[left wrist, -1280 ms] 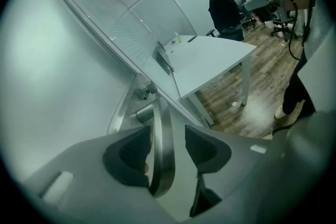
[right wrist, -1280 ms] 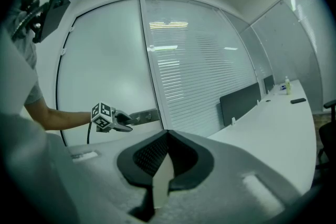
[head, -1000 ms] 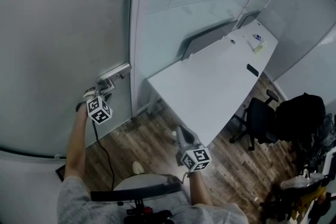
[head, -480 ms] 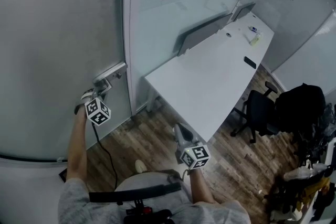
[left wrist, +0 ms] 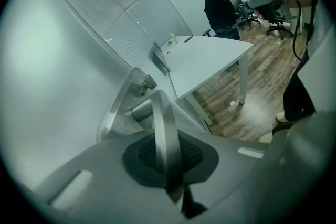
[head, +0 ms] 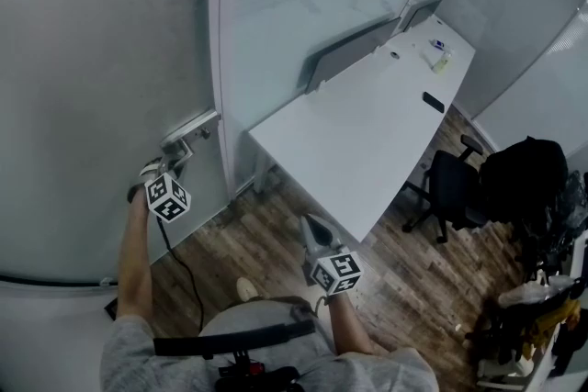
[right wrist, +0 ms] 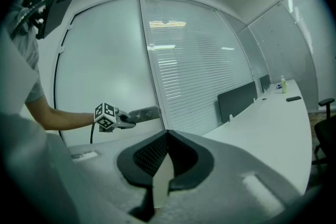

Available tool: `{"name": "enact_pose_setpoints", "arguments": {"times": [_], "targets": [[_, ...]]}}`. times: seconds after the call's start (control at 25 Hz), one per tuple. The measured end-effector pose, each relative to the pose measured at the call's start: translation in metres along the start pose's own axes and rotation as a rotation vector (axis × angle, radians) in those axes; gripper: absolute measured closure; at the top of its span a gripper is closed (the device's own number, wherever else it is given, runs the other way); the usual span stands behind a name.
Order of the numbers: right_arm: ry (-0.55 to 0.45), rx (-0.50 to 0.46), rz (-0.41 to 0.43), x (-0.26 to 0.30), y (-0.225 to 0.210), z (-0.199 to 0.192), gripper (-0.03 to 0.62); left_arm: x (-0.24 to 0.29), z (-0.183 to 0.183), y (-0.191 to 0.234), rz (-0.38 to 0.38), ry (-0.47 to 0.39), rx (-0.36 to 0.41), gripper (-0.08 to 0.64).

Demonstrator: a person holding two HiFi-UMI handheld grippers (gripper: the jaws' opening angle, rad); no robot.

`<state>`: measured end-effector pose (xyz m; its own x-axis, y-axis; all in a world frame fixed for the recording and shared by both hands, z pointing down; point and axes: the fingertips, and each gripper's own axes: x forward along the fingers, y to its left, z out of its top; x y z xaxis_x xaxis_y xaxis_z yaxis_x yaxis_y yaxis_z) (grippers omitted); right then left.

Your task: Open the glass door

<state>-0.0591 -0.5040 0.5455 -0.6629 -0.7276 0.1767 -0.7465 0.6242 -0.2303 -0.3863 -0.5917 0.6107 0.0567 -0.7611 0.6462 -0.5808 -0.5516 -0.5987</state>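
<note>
The left gripper [head: 173,161] has just been closing its jaws, and they now clamp the brushed-metal lever handle [left wrist: 160,120], which runs straight between the pads. That handle sits on the frosted glass door [head: 101,60], at nine o'clock in the head view. The grip looks made, so pressing the lever down is likely next. The right gripper [right wrist: 167,135] hangs at six o'clock, jaws together on nothing. The door's hinges are cut off, and the latch behind the steel handle plate [head: 195,128] is hidden.

Grey shirt [head: 124,352], black-cabled left hand-held gripper [head: 175,162]
</note>
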Motion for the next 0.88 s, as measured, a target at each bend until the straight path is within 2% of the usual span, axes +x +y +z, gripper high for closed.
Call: {"name": "enact_pose_setpoints", "arguments": {"times": [0.48, 0.88], "targets": [[0.037, -0.024, 0.017, -0.037, -0.002, -0.005, 0.591, -0.018, 0.021, -0.033, -0.029, -0.030, 0.022, 0.558], [0.007, -0.023, 0.007, -0.085, 0.000, -0.012, 0.590, -0.040, 0.039, -0.079, -0.066, -0.063, 0.055, 0.555]]}}
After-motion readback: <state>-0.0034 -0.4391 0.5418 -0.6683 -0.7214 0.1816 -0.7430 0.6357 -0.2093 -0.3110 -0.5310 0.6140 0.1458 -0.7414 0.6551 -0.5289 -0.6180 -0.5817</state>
